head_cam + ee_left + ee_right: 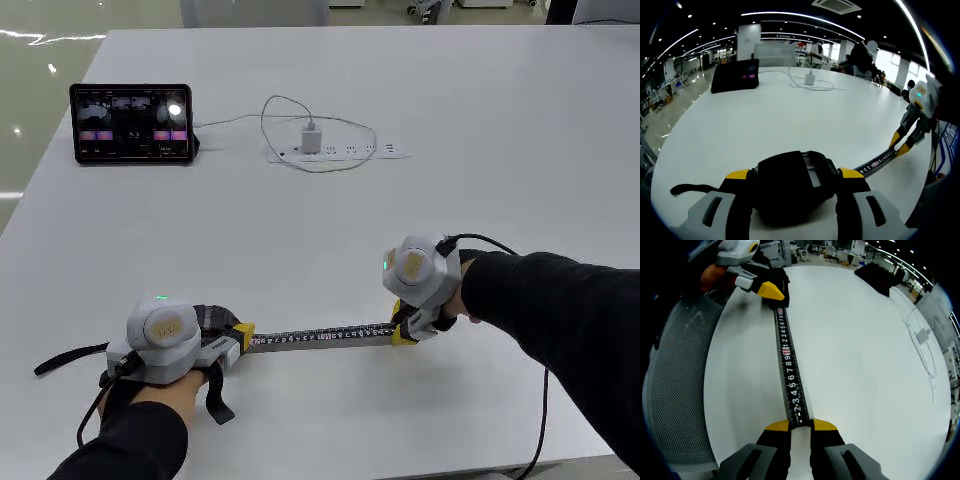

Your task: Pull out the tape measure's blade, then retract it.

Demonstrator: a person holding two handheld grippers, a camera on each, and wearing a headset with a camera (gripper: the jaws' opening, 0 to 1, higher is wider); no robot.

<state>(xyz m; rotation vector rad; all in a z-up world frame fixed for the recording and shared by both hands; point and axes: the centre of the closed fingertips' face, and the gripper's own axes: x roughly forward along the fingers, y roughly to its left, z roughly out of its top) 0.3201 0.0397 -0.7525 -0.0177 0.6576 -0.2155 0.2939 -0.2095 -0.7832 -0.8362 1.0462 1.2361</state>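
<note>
Clamping tape measure case [790, 192], left claw [794, 173]; right claw [801, 426] pinching blade [789, 371] end, numerals 2–9 legible.

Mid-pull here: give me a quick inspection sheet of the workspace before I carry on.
Surface: white table, glossy.
Job's things: tape measure case at near left; blade drawn out, numbers up.
Clutter: tablet, screen lit, far left.
Grippers: left gripper shut on the case; right gripper shut on the blade's tip.
Cables: white cable loops from charger in power strip toward tablet; black cable at right gripper.
Surroundings: mesh chair beside table; people beyond it.
</note>
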